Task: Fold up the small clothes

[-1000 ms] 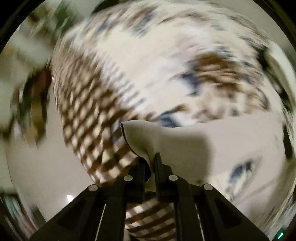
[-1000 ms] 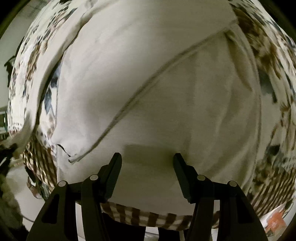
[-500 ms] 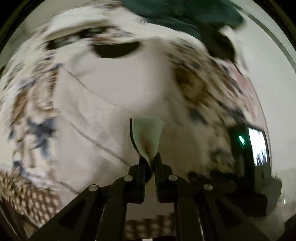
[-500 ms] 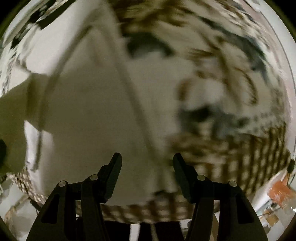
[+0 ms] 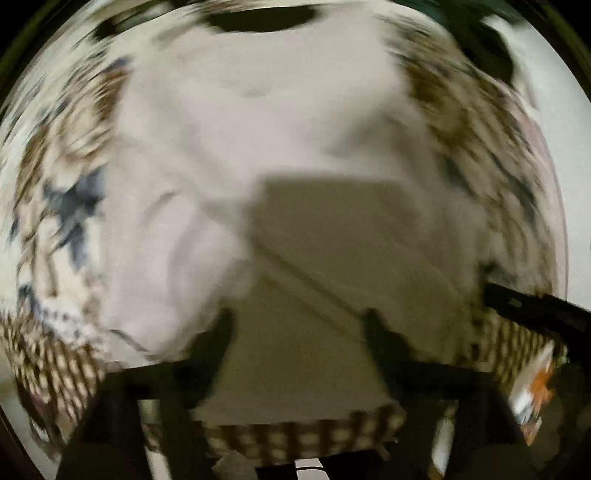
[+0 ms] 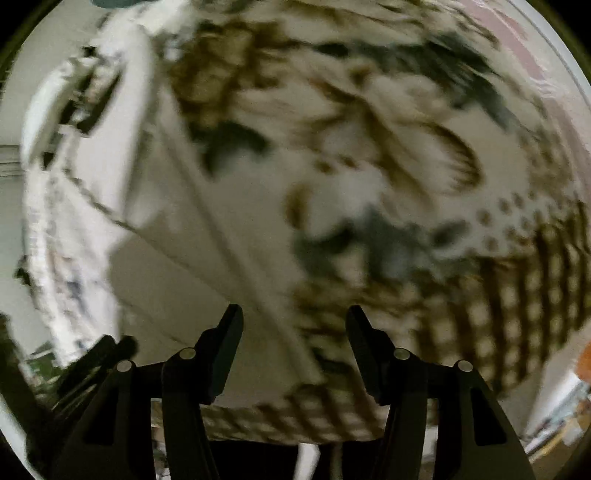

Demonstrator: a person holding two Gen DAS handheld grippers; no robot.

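Observation:
A small white garment [image 5: 258, 155] lies spread on a patterned tablecloth [image 5: 62, 206] and fills most of the blurred left wrist view. My left gripper [image 5: 299, 328] hovers over its near part, jaws spread wide with nothing between them. In the right wrist view the garment [image 6: 177, 251] lies at the left, a seam running diagonally across it. My right gripper [image 6: 293, 325] is open and empty above the garment's edge and the cloth [image 6: 406, 166].
The tablecloth has brown and dark floral prints and a brown checked border [image 6: 517, 295] hanging over the near table edge. My right gripper's black body [image 5: 535, 310] shows at the right of the left wrist view. A dark green item [image 6: 110, 3] lies at the far edge.
My left gripper was shut on a fold of the white garment; it has let go and now stands open over it. Both views have swung across the table, with motion blur.

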